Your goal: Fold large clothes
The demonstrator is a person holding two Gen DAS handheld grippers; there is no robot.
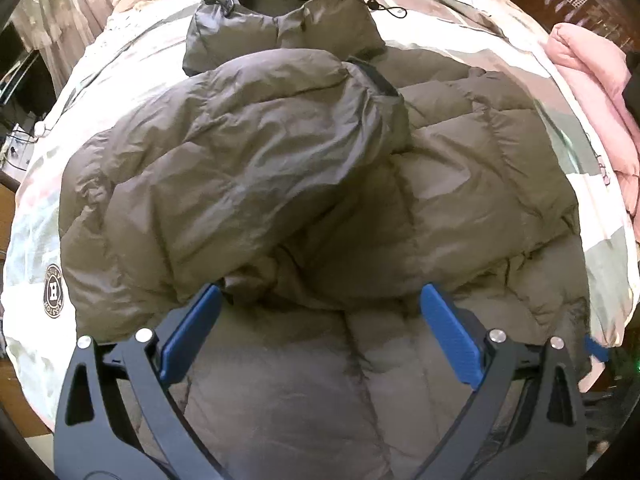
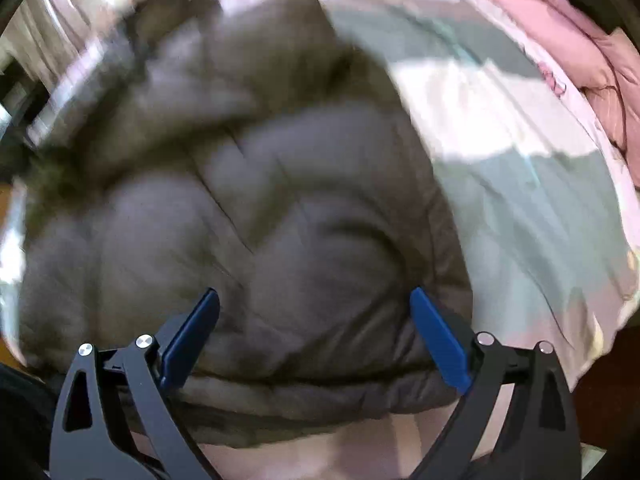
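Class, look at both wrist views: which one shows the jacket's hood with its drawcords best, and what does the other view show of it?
The left wrist view. There the hood lies sharp beyond the folded-over sleeve, its drawcords and toggles distinct. The right wrist view is motion-blurred: only the jacket body is clear, and the hood cannot be made out.

The left wrist view is sharp and evenly lit by soft, warm indoor light; the olive puffer jacket [image 1: 280, 168] shows a mild sheen on its folds and shallow shadows in its creases. The pale bed cover [image 1: 460, 4] is nearly washed out at the top. The right wrist view is heavily motion-blurred: the jacket [image 2: 260, 200] and bed cover [image 2: 500, 120] smear, with only the hand-held gripper [image 2: 314, 300] crisp. Both views bulge fisheye-style, with dark vignetted corners.
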